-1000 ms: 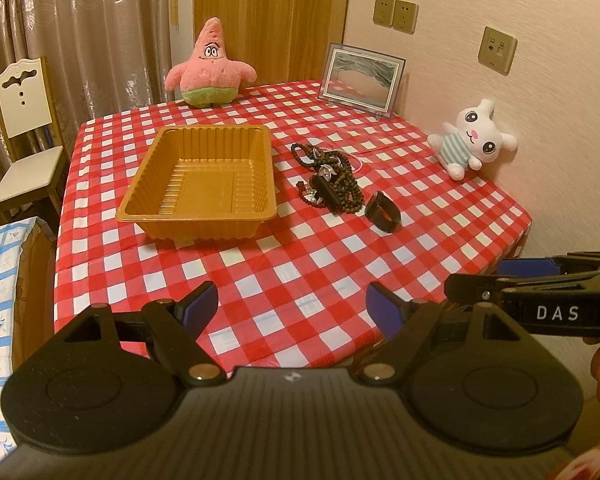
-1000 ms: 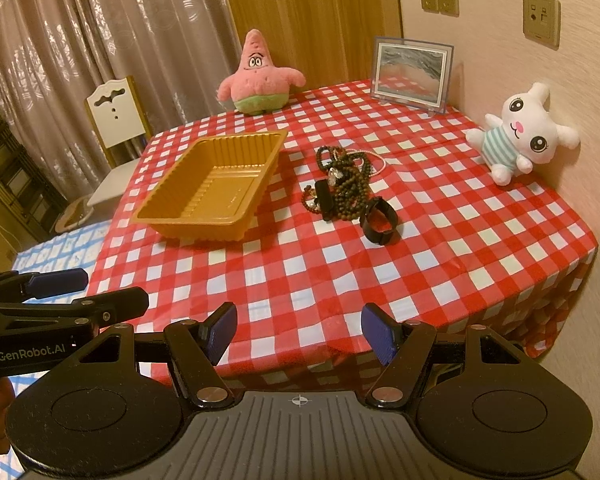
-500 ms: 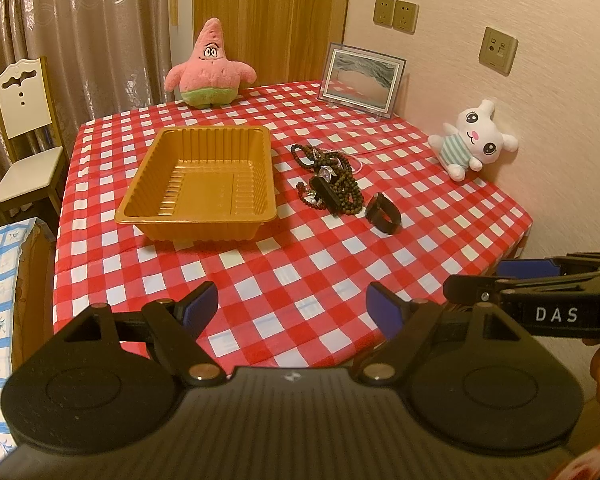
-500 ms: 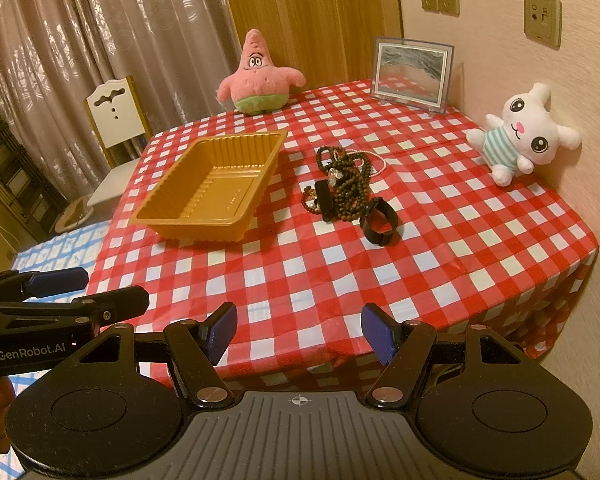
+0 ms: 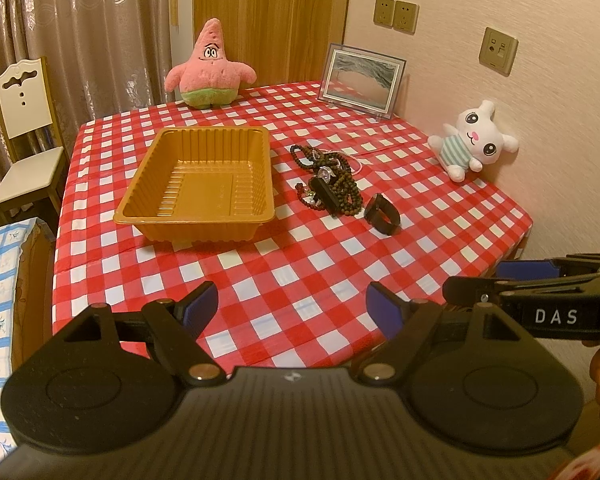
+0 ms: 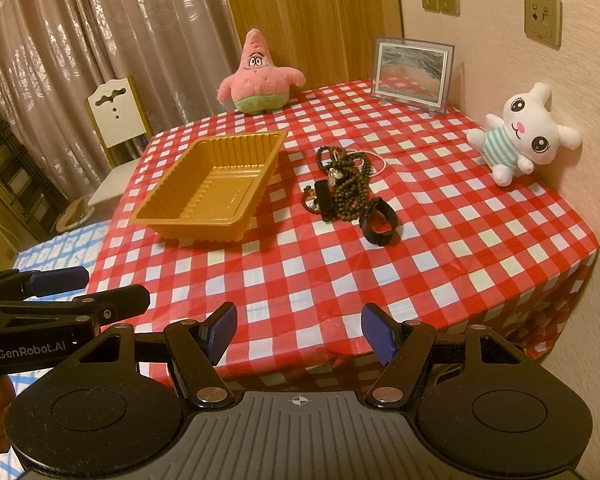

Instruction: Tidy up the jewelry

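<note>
Both claws, left claw point(image 5: 292, 306) and right claw point(image 6: 298, 330), hover wide and empty; next comes reaching the tangled dark bead necklaces point(image 6: 346, 184) beside the empty orange plastic tray point(image 6: 216, 188).

Pink starfish plush point(image 5: 210, 67) at my table's far edge, framed picture point(image 5: 361, 77) propped right, white bunny plush point(image 5: 473, 139) against the wall.

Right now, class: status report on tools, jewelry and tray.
Left tool and right tool open, empty. Jewelry pile on cloth beside tray. Tray empty. Path unobstructed.
</note>
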